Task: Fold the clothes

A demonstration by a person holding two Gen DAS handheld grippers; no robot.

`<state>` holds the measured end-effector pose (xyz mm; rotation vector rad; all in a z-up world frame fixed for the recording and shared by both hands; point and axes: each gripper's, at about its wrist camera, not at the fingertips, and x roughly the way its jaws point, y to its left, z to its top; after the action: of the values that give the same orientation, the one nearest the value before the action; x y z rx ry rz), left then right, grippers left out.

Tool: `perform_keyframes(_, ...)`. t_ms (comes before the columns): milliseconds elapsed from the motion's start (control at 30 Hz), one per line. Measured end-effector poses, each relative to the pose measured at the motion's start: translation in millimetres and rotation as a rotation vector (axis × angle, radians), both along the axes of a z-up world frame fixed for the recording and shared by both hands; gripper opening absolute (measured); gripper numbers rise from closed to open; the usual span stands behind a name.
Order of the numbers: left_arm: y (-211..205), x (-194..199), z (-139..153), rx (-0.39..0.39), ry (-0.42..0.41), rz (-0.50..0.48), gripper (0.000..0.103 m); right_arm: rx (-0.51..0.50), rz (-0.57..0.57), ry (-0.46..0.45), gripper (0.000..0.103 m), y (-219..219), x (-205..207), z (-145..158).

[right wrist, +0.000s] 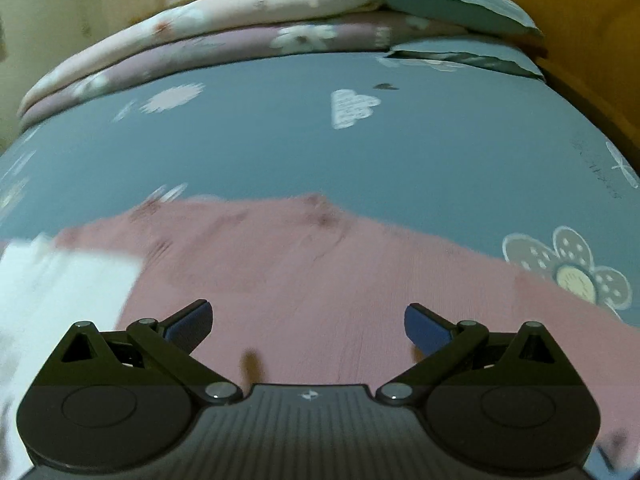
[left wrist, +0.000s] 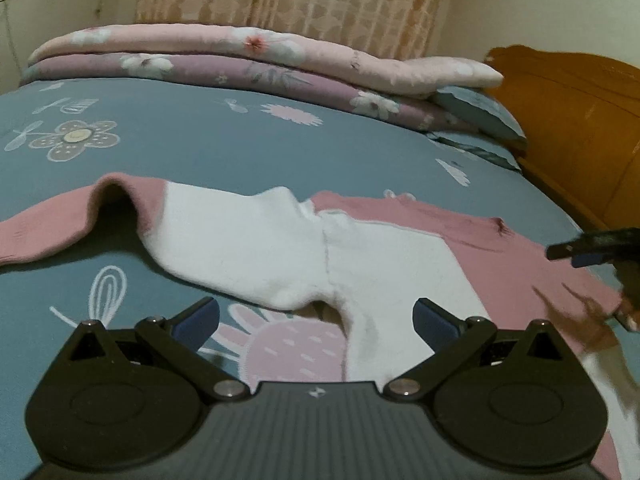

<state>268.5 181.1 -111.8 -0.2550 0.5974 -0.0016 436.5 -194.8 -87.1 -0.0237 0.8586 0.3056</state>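
Jaws on both grippers stand wide apart and hold nothing. We find the left gripper (left wrist: 316, 316) poised just above the bedsheet (left wrist: 200, 140), with the near edge of the pink-and-white garment (left wrist: 360, 256) lying between its blue-padded fingers (left wrist: 434, 322). We find the right gripper (right wrist: 308, 322) poised over the pink part of the same garment (right wrist: 320, 272); whether its pads touch the cloth we cannot tell. The garment lies spread on the blue-grey patterned bedsheet (right wrist: 320, 140). On the garment, a white panel sits in the middle; a pink sleeve (left wrist: 60, 224) trails off to the left of that panel, arched up where it joins, and pink fabric spreads to its right. Beyond the garment, at the far side of the bed, we note a stack of folded floral quilts (left wrist: 240, 60), with pillows (right wrist: 460, 4) at the stack's right end and a wooden headboard (left wrist: 580, 128) further right.
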Motion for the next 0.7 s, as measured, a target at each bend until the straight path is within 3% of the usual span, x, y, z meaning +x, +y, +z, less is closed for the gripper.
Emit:
perform_keyframes(233, -13.7, -0.4, 4.5, -0.052, 0.022, -0.134, 0.102, -0.009, 0.258, 0.043, 0.103, 47.2, -106.3, 4.7)
perform_keyframes(433, -24.1, -2.9, 9.1, -0.051, 0.005, -0.191, 0.102, -0.028, 0.477, -0.007, 0.103, 117.5, -170.0, -13.7)
perform_keyframes(700, -21.4, -8.4, 12.5, -0.092, -0.007, -0.189, 0.102, -0.149, 0.552, -0.037, 0.103, 159.1, -236.6, -44.4)
